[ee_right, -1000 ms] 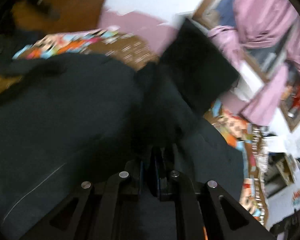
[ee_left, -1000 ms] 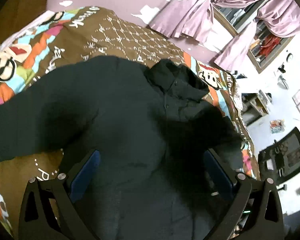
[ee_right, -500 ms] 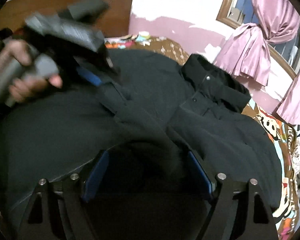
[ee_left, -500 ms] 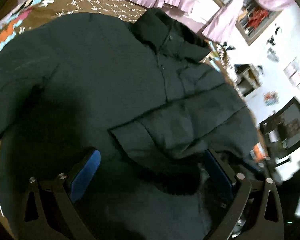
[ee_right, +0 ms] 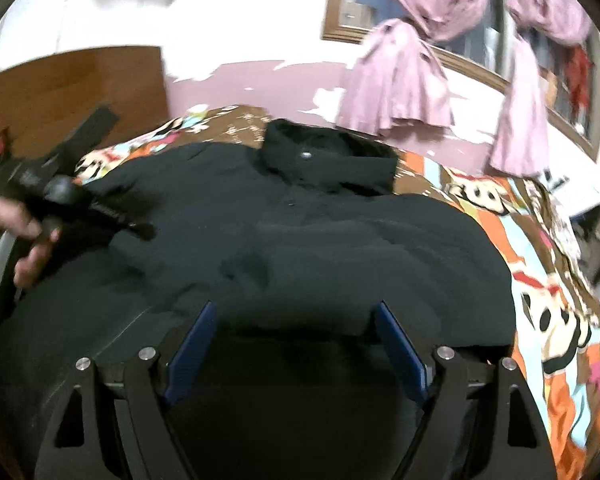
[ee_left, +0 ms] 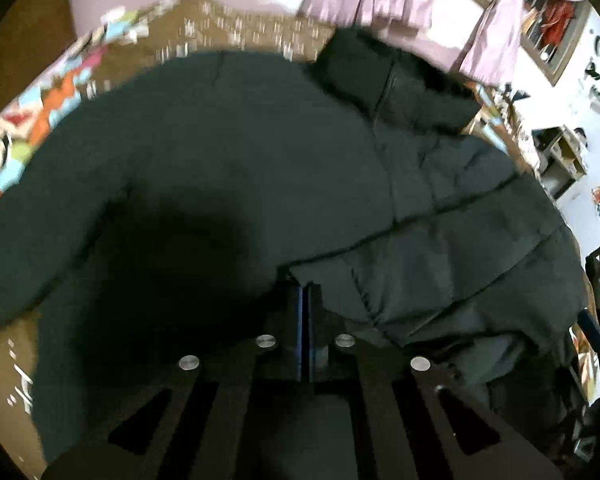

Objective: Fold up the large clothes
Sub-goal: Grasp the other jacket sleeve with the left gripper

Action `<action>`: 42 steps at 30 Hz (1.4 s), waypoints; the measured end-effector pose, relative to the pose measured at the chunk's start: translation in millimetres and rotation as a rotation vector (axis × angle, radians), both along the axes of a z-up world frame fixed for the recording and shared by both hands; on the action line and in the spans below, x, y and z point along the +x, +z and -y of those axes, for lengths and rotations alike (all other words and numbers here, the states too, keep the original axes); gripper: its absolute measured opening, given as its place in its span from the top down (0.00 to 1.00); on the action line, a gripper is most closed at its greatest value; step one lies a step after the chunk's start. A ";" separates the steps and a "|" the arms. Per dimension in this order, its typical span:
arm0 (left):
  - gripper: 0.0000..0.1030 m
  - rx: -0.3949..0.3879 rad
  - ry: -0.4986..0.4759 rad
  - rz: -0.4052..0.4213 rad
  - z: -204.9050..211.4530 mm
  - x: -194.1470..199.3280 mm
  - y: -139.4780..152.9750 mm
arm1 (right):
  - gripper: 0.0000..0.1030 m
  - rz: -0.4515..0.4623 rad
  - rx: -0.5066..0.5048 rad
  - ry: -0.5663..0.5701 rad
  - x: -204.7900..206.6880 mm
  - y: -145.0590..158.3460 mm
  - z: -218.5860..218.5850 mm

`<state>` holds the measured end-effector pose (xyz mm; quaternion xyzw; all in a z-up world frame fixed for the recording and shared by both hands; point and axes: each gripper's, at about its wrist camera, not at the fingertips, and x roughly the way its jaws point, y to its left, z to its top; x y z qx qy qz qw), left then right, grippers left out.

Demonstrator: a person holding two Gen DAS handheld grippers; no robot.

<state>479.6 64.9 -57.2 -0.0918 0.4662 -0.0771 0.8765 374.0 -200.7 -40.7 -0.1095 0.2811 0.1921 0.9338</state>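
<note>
A black padded jacket (ee_left: 260, 152) lies front up on the bed, its collar (ee_left: 384, 76) at the far side. One sleeve (ee_left: 440, 256) is folded across the chest; the other sleeve (ee_left: 40, 220) stretches out to the left. My left gripper (ee_left: 305, 292) is shut, pads together, with its tips at the folded sleeve's cuff. I cannot tell whether any cloth is pinched. In the right wrist view a hand (ee_right: 24, 236) holds that left gripper (ee_right: 140, 230) down on the jacket (ee_right: 340, 240). My right gripper (ee_right: 292, 316) stands open just above the jacket's near part, holding nothing.
A brown and multicoloured cartoon bedspread (ee_right: 548, 280) shows around the jacket. A wooden headboard (ee_right: 60, 92) stands at the far left. Pink tied curtains (ee_right: 396, 80) hang at a window behind the bed. Shelves (ee_left: 560, 156) and clutter stand off the right side.
My left gripper sank toward the jacket and its jaws went from wide open to shut. My right gripper let go of the sleeve, opened and drew back from it.
</note>
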 end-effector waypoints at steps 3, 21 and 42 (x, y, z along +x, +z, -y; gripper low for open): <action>1.00 0.081 0.023 0.130 -0.6 -4.1 26.1 | 0.22 -0.003 0.031 -0.053 10.4 7.6 6.9; 1.00 0.189 0.025 -0.030 -24.7 43.0 -37.1 | 0.07 -0.311 -0.133 -0.123 124.8 -55.0 -47.1; 0.23 -0.313 0.282 0.061 -150.2 -54.4 23.6 | 0.00 0.054 -0.241 -0.145 72.1 -32.2 -75.7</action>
